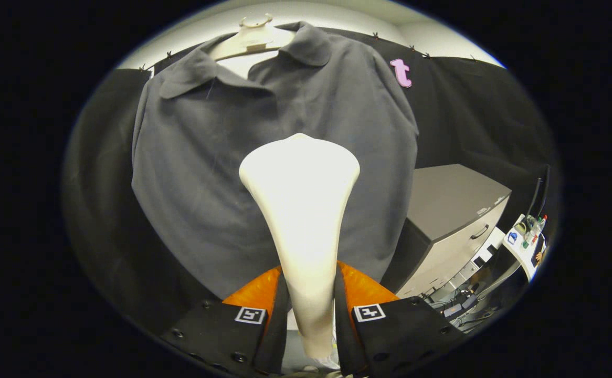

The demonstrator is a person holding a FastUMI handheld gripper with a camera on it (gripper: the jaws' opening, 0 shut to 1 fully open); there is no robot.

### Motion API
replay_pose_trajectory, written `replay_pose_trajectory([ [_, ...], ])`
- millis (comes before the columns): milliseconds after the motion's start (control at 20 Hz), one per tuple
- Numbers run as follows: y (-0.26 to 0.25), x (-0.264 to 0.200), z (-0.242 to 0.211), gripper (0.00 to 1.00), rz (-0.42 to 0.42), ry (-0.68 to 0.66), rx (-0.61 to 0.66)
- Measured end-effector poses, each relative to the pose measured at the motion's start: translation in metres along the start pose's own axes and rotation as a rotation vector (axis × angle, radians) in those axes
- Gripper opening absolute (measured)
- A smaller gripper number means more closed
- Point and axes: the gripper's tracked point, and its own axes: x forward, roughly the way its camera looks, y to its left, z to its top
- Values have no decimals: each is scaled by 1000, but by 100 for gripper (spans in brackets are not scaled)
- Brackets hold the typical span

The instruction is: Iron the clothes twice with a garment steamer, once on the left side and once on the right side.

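A dark grey polo shirt (201, 157) hangs on a pale hanger (251, 39) against the black cloth wall. My gripper (310, 294) is shut on the handle of a white garment steamer (301, 199). The steamer's broad head rises ahead of the fingers and faces the shirt at about mid-chest, slightly right of the shirt's middle. Whether the head touches the fabric is hidden, as I see its back. The lower middle of the shirt is covered by the steamer.
A grey cabinet (453, 220) with a drawer handle stands to the right of the shirt. Beyond it, a small white table (524, 247) holds a few small items. Cables and devices lie on the floor (458, 307) below the cabinet.
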Motion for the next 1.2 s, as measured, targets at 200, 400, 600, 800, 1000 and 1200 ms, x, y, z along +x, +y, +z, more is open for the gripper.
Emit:
replay_pose_trajectory([
  [200,-47,-12,43,47,-41,-87,35],
  [400,-99,-31,93,47,-54,-187,78],
  [600,-142,-48,154,47,-48,-275,102],
  [800,-185,-61,192,47,-24,-340,115],
  [1000,-229,-69,211,46,2,-372,112],
  [1200,-260,-61,208,47,15,-353,114],
])
